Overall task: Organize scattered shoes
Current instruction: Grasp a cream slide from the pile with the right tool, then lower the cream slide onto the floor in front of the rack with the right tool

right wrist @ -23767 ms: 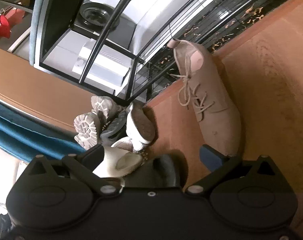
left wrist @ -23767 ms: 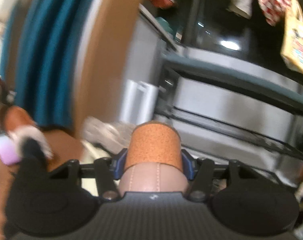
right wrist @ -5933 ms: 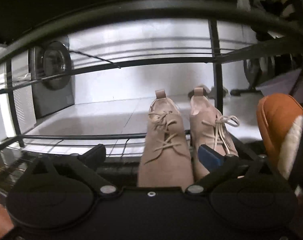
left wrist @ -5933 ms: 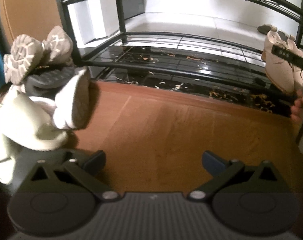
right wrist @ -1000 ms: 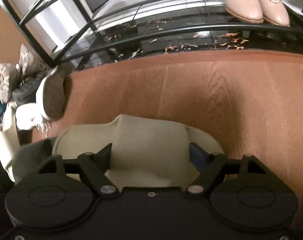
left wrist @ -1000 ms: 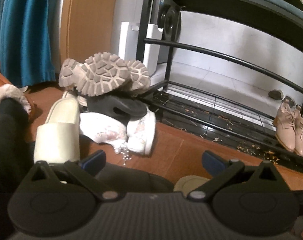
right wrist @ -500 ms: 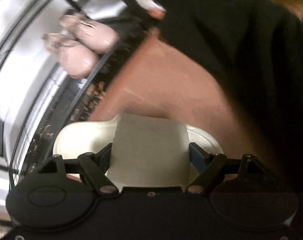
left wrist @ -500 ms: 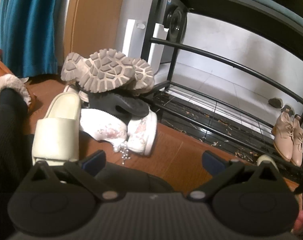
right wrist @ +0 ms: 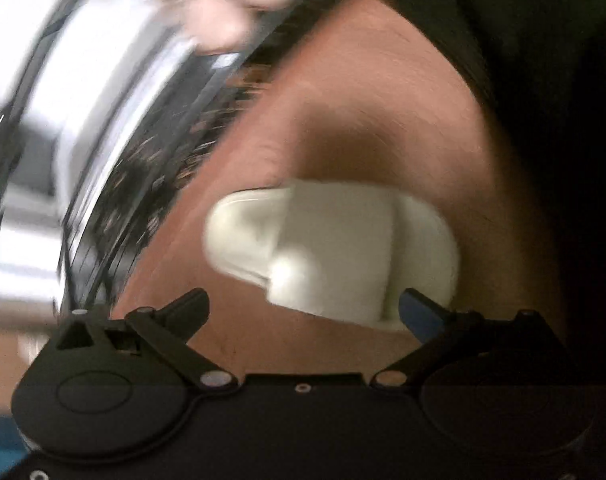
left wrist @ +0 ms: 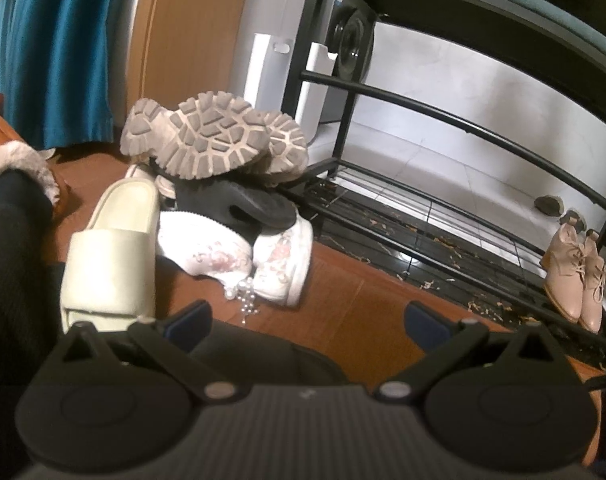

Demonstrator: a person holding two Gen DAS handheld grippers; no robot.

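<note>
In the left wrist view my left gripper (left wrist: 307, 316) is open and empty above the wooden floor. A pile of shoes lies ahead on the left: a cream slide (left wrist: 111, 248), white flowered shoes (left wrist: 239, 252), a black sandal (left wrist: 239, 204) and chunky-soled sneakers (left wrist: 207, 140). A pair of beige lace-up shoes (left wrist: 579, 276) stands on the black rack's (left wrist: 423, 216) low shelf at the right. In the blurred right wrist view my right gripper (right wrist: 303, 304) is open, and a second cream slide (right wrist: 335, 248) lies on the floor just ahead of its fingers, apart from them.
A teal curtain (left wrist: 51, 52) and a wooden panel (left wrist: 191, 28) stand at the back left. An orange fur-lined boot (left wrist: 19, 164) is at the far left. A dark-clothed leg (right wrist: 543, 100) fills the right of the right wrist view. A white box (left wrist: 271, 60) stands beside the rack.
My right gripper has opened and let go of the cream slide, which now lies on the floor ahead of it. The left gripper has moved slightly closer to the pile.
</note>
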